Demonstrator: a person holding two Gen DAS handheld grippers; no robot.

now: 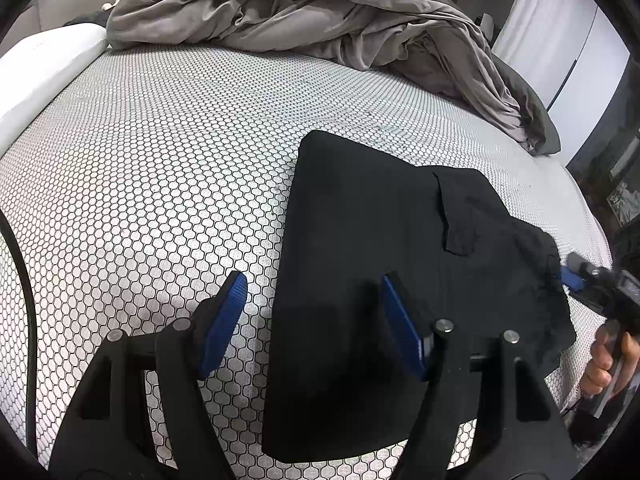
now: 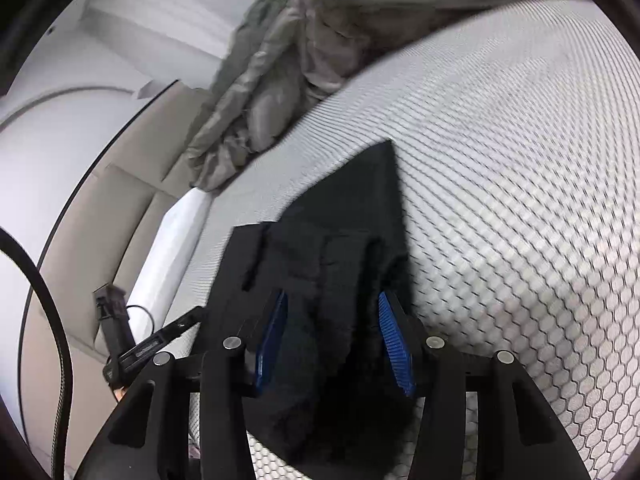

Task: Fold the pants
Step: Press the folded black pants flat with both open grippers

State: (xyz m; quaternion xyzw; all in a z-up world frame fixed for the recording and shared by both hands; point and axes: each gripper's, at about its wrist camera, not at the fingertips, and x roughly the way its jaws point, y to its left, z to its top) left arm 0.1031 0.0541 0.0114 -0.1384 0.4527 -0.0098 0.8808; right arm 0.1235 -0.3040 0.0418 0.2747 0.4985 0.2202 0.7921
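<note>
The black pants (image 1: 372, 264) are laid on the bed (image 1: 160, 168), folded into a compact, roughly rectangular stack toward the near right part of the mattress. The left edge of the stack is seen as straight and clean; the right side is rumpled, with a loose strip of dark fabric lying on top and a bunched corner spilling toward the mattress edge. The bed is covered by a white sheet printed with a black honeycomb pattern.

The left claw (image 1: 314, 320) is held above the near left edge of the pants with its blue pads wide apart; one pad is seen over the bare sheet, the other over the black cloth, and nothing is gripped. The right claw (image 2: 332, 340) is placed at the rumpled right side of the stack. Its pads are parted, with bunched black cloth lying between them, but the pads are not seen pressing on it, so the fabric is not clamped. In the left wrist view this claw is seen at the right rim, at the bunched corner, with a hand (image 1: 604, 364) wrapped around its handle.

Farther back, a crumpled grey duvet (image 1: 320, 20) is heaped across the head of the bed, and a white pillow (image 1: 44, 76) is set at the far left corner. The right wrist view is blurred.
</note>
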